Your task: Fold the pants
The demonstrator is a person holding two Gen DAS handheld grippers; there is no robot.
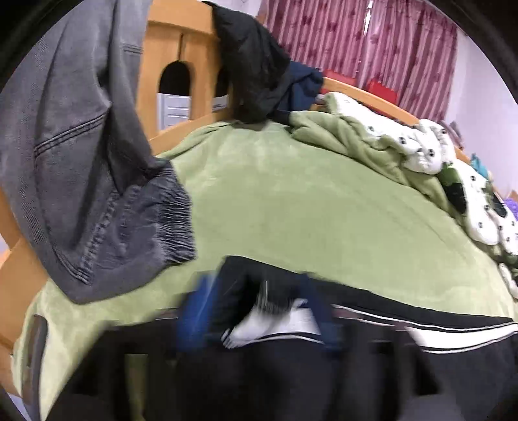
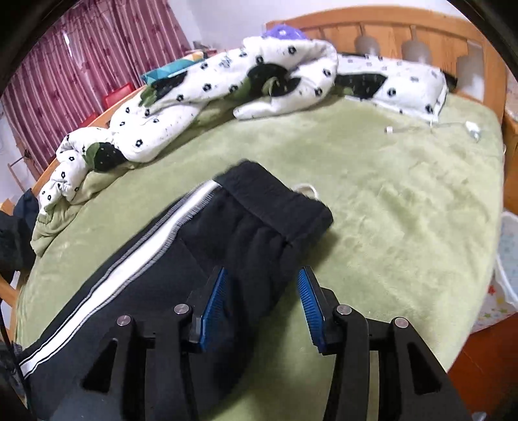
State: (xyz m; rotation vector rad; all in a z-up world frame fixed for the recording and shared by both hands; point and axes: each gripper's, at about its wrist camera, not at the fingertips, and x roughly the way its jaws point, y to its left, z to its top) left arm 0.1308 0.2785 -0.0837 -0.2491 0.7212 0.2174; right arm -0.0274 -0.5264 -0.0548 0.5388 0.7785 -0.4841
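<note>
In the left view alone, grey jeans (image 1: pixel 81 155) overhang the black pants (image 1: pixel 421 366).

Bystander items on and around the green bed cover

The green bed cover (image 2: pixel 388 200) spreads over a wooden bed frame (image 2: pixel 388 29). A white quilt with black flowers (image 2: pixel 181 107) lies bunched along the cover's far edge, a matching pillow (image 2: pixel 408 87) beside it near the headboard. A white cable (image 2: pixel 453 126) rests on the cover before the pillow. Grey jeans (image 1: pixel 64 162) hang over the cover's near-left corner; dark clothes (image 1: pixel 255 71) drape the frame beyond. Pink curtains (image 1: pixel 356 42) hang behind.
</note>
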